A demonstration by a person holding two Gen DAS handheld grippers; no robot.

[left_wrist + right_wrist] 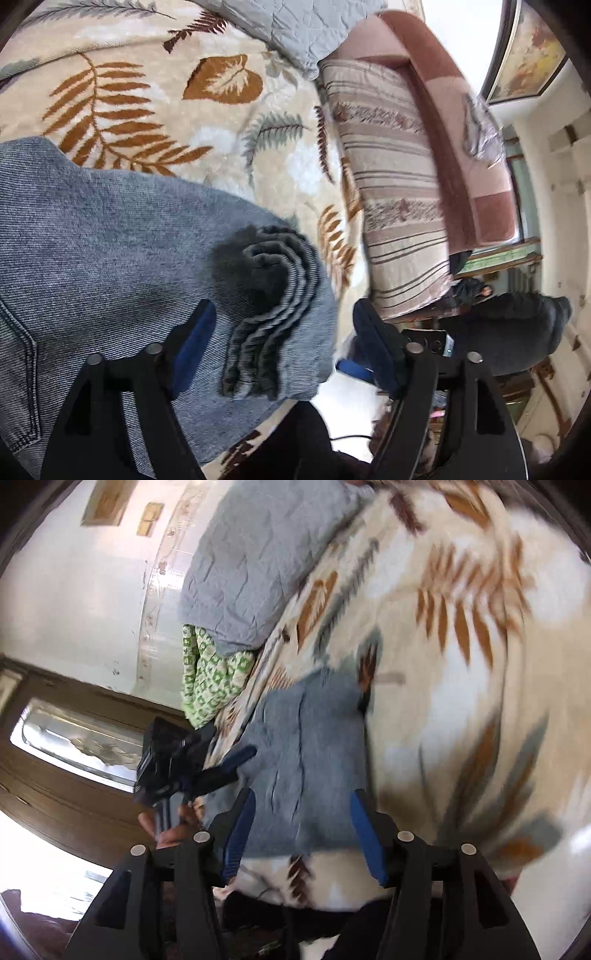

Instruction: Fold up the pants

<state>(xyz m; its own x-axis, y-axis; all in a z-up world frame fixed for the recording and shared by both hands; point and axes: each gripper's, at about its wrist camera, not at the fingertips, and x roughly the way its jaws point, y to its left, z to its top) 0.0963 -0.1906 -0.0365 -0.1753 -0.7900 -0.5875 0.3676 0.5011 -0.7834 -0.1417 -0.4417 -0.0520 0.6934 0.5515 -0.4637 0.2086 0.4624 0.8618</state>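
Both grippers – left gripper (280, 343), right gripper (303, 830) – gape empty over folded pants (110, 236) resting on bed (155, 92); fold prob. done.

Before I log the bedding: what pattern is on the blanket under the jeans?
Cream blanket with brown and grey-green leaves; left wrist view.

1. This is a home, a room for sitting or sleeping.
2. A cream fleece blanket with brown fern leaves (155, 92) covers a soft surface.
3. A grey quilted pillow (255, 565) lies on it.
4. A pink upholstered sofa (476, 155) stands near.
5. A framed painting (532, 51) hangs on the white wall.
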